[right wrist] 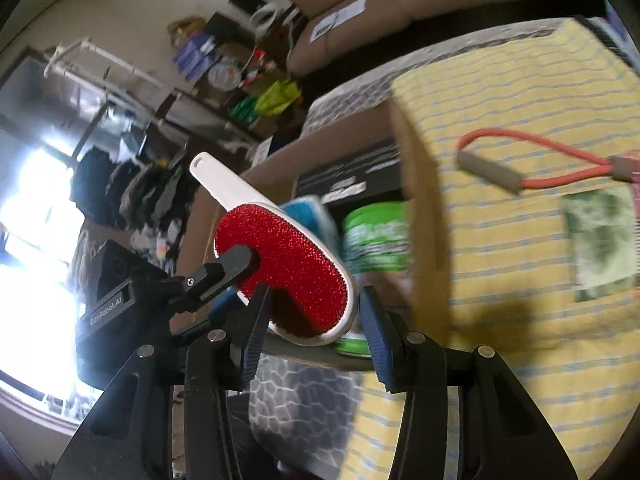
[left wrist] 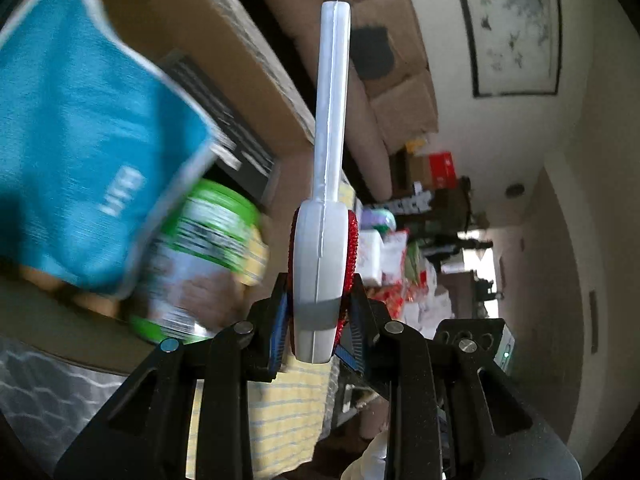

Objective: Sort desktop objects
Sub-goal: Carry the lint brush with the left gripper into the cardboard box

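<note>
A white lint brush with red bristle pads stands edge-on between the pads of my left gripper, which is shut on its head. In the right wrist view the brush shows its red face. One black left-gripper finger presses on that face. My right gripper clamps the lower end of the head across its width. Behind the brush an open cardboard box holds a blue pouch and a green-lidded jar, both blurred.
A yellow striped cloth covers the surface to the right of the box. On it lie a red elastic band with a grey handle and a green patterned card. Stacked cardboard boxes stand behind.
</note>
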Demonstrator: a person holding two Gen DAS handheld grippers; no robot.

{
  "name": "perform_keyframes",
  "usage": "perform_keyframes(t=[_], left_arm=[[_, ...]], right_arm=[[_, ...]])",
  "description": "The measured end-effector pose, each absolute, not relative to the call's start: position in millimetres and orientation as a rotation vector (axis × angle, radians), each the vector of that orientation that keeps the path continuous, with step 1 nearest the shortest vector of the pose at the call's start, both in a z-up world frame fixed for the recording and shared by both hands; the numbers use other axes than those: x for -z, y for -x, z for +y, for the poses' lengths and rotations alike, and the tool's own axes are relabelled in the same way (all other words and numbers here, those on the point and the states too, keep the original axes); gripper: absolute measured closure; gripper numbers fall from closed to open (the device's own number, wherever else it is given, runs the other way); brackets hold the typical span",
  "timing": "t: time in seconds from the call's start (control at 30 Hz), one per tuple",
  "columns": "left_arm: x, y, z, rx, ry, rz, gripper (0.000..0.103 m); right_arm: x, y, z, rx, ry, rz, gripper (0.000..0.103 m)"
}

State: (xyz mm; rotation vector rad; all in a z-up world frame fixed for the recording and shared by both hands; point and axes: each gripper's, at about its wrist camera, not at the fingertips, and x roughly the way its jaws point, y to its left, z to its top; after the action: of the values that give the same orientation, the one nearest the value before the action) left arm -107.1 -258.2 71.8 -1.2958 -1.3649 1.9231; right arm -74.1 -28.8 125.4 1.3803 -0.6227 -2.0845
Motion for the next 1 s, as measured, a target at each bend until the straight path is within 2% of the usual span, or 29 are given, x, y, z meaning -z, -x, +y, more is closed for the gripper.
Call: perform_keyframes(t=[0.33, 0.6, 0.7, 0.77, 1.0], left_arm=[[-26.9, 111.0, -328.0, -1.956, 1.321, -1.451, 0.078], [-31.7, 127.1, -328.9, -2.022, 1.402, -1.295, 0.078], [-35.8, 130.4, -323.7, -2.060, 1.476, -1.200, 0.074], [-39.5, 127.5, -324.8, -2.079, 1.468, -1.191, 0.068], [-46.6, 120.3, -337.9, -2.107, 1.448, -1.218, 0.067]], right_arm=[[-83.4, 90.3, -120.3, 1.999, -1.458, -0.555, 0.056], [-79.5, 100.4, -134.6, 2.008, -1.476, -0.545, 0.057], [-74.1, 102.1, -139.7, 2.014, -1.498, -0.525, 0.059], [-69.5, 103.0, -141.6, 2.024, -1.516, -0.511, 0.059], [-61.1, 99.5, -144.3, 2.011, -1.531, -0.519, 0.059]])
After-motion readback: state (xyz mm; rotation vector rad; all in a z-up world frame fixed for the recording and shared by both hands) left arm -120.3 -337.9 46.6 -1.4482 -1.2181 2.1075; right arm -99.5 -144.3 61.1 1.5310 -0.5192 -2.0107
